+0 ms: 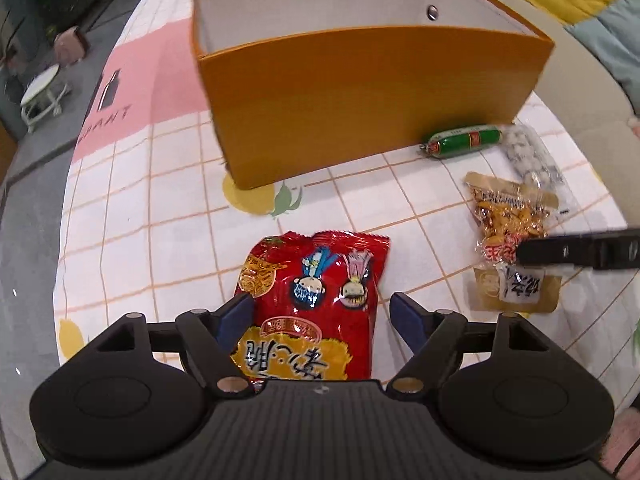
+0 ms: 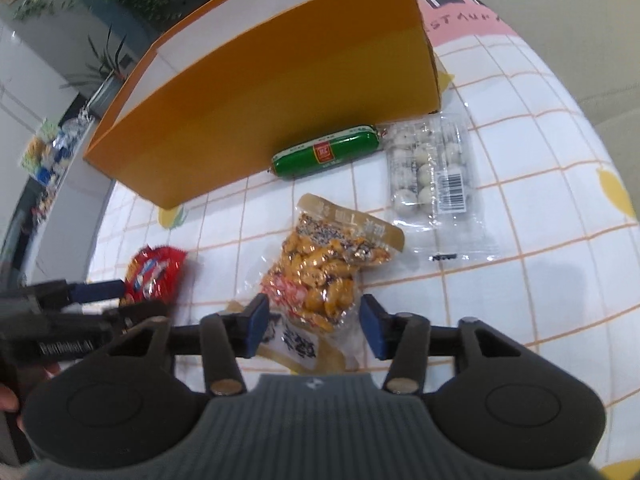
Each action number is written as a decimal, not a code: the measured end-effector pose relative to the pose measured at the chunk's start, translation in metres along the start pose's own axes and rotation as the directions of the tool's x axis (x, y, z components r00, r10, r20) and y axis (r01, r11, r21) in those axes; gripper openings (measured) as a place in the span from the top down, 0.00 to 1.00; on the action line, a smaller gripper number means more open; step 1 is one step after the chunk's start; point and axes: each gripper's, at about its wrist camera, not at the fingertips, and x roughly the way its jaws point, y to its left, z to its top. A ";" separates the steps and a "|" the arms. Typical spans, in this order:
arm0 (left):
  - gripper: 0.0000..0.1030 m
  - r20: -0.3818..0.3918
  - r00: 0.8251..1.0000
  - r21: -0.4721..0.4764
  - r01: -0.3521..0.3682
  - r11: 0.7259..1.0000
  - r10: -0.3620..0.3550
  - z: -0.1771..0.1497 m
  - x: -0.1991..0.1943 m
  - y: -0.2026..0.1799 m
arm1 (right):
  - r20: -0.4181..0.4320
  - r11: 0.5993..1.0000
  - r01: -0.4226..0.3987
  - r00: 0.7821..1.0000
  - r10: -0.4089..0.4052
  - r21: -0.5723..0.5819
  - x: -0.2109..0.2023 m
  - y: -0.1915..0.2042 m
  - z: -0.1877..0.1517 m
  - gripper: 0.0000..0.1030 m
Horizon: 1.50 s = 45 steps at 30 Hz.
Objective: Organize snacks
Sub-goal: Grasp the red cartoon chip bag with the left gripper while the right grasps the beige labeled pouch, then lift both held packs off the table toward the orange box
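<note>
Two grippers poised over snack packets in front of an orange box.

The left gripper [image 1: 322,312] has its fingers spread wide on either side of the red noodle-snack packet [image 1: 316,300], which lies flat on the bench [image 1: 160,216]. The right gripper [image 2: 316,330] has its fingers apart, straddling the clear peanut packet [image 2: 324,276] without pressing it. A green sausage [image 2: 326,152] lies against the orange box [image 2: 260,108], and a clear pack of white balls [image 2: 430,172] lies just beside the sausage.
</note>
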 end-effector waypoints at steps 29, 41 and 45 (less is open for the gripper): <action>0.65 0.127 0.966 0.150 -0.245 0.958 0.227 -0.009 -0.015 -0.044 | 0.117 0.991 0.038 0.993 -0.024 -0.126 -0.004 0.025 -0.004 0.79; 0.70 0.155 0.988 -0.217 0.030 0.976 0.005 0.001 -0.056 -0.019 | 0.165 0.988 0.045 0.986 -0.021 -0.146 -0.034 0.026 -0.008 0.82; 0.71 0.154 0.987 -0.305 0.102 0.947 -0.057 -0.001 -0.062 -0.017 | 0.176 0.983 0.062 0.984 -0.031 -0.174 -0.044 0.030 -0.012 0.82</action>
